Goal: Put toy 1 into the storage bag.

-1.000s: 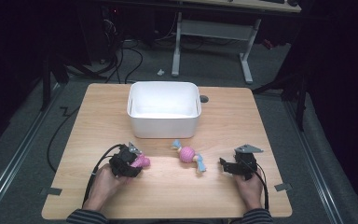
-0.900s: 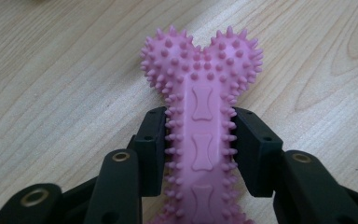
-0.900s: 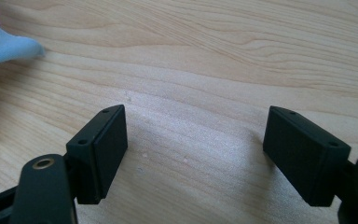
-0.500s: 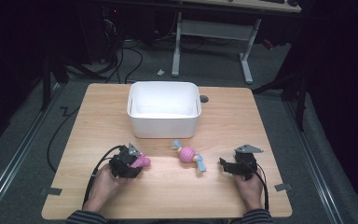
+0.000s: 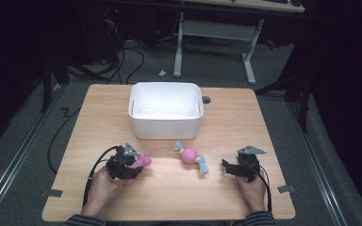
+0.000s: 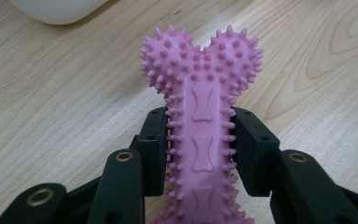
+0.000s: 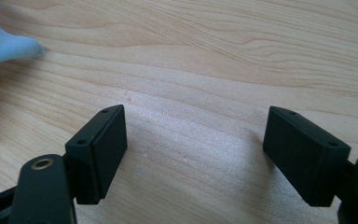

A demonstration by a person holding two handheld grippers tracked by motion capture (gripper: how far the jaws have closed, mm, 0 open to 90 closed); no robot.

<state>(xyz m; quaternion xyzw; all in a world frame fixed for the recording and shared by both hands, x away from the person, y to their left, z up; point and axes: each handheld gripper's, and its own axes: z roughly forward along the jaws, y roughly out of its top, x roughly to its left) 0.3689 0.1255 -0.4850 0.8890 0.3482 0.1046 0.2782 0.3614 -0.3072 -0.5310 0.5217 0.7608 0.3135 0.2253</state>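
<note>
The left tool (image 6: 200, 154) clamps a pink spiky bone toy (image 6: 200, 107) near the desk's (image 5: 273, 122) left, while the right tool (image 7: 193, 149) rests with jaws apart.

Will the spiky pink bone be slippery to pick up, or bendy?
Probably not slippery: the pink rubbery bone-shaped toy is covered in little nubs, which the left gripper fingers press against. It looks soft, so it may flex slightly. Its knobbly ends should stop it rolling.

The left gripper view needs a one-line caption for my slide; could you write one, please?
Left gripper shut on a pink spiky bone-shaped chew toy above the wooden table.
</note>
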